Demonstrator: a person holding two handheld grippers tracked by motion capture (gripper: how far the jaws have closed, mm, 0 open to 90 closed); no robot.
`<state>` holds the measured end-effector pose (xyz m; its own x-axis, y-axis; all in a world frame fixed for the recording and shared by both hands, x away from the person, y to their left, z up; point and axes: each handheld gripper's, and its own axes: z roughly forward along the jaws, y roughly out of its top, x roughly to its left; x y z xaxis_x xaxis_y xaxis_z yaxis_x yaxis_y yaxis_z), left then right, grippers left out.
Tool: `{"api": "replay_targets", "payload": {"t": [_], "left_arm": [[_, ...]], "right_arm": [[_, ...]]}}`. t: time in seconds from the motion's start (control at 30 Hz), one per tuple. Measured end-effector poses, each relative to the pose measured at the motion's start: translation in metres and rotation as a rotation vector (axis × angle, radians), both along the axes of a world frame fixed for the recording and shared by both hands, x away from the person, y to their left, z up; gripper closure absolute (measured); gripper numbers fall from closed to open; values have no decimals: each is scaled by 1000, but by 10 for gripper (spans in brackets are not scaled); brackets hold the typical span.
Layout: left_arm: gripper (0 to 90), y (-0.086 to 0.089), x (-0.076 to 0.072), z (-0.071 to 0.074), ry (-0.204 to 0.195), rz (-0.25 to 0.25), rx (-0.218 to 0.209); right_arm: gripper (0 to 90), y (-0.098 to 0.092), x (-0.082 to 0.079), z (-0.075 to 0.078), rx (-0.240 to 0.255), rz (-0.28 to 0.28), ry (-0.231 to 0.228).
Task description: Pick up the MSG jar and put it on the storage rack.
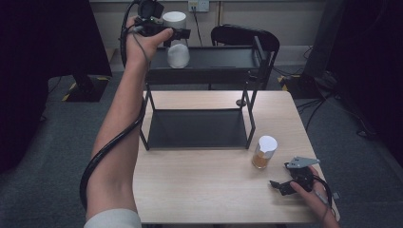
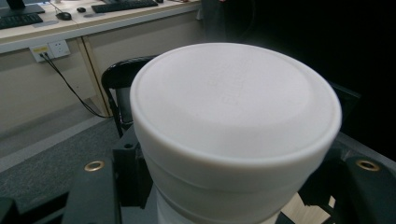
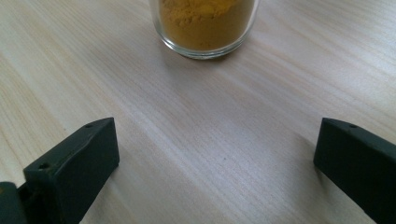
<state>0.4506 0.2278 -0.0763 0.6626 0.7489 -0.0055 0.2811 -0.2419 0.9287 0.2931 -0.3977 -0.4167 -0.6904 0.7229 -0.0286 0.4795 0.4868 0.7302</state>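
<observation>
A jar with a white lid (image 1: 174, 20) (image 2: 236, 102) is clamped in my left gripper (image 1: 178, 34) (image 2: 229, 196), which is shut on it just under the lid. It is held up at the far left, and its pale lower part (image 1: 178, 56) is at the top shelf (image 1: 214, 59) of a black rack; whether it touches the shelf I cannot tell. A glass jar of orange-yellow powder (image 1: 263, 152) (image 3: 205, 23) with a white lid stands on the table at the right. Just short of it, my right gripper (image 1: 281, 185) (image 3: 217, 158) rests low over the wood, open, with nothing between its fingers.
The rack's lower shelf (image 1: 197, 128) sits on the light wooden table (image 1: 199, 190). A black chair (image 1: 244, 35) stands behind the rack. A wall socket (image 2: 49, 49) and a desk with keyboards are farther back. The left gripper's cable (image 1: 107, 152) hangs along the forearm.
</observation>
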Motion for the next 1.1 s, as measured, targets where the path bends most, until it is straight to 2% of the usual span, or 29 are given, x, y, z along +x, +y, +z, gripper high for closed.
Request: {"api": "replay_targets", "payload": {"t": [0.5,0.63,0.87,1.1], "left_arm": [[346,-9,22,-9,27,13,-1],[346,-8,25,-13,29,16,-23],[346,-14,23,-11,21,22,4],[344,-15,19,-12,19,36,1]], "right_arm": [[0,0,1,0,0,3,2],[0,0,1,0,1,2,1],[0,0,1,0,0,3,2],[0,0,1,0,0,3,2]]}}
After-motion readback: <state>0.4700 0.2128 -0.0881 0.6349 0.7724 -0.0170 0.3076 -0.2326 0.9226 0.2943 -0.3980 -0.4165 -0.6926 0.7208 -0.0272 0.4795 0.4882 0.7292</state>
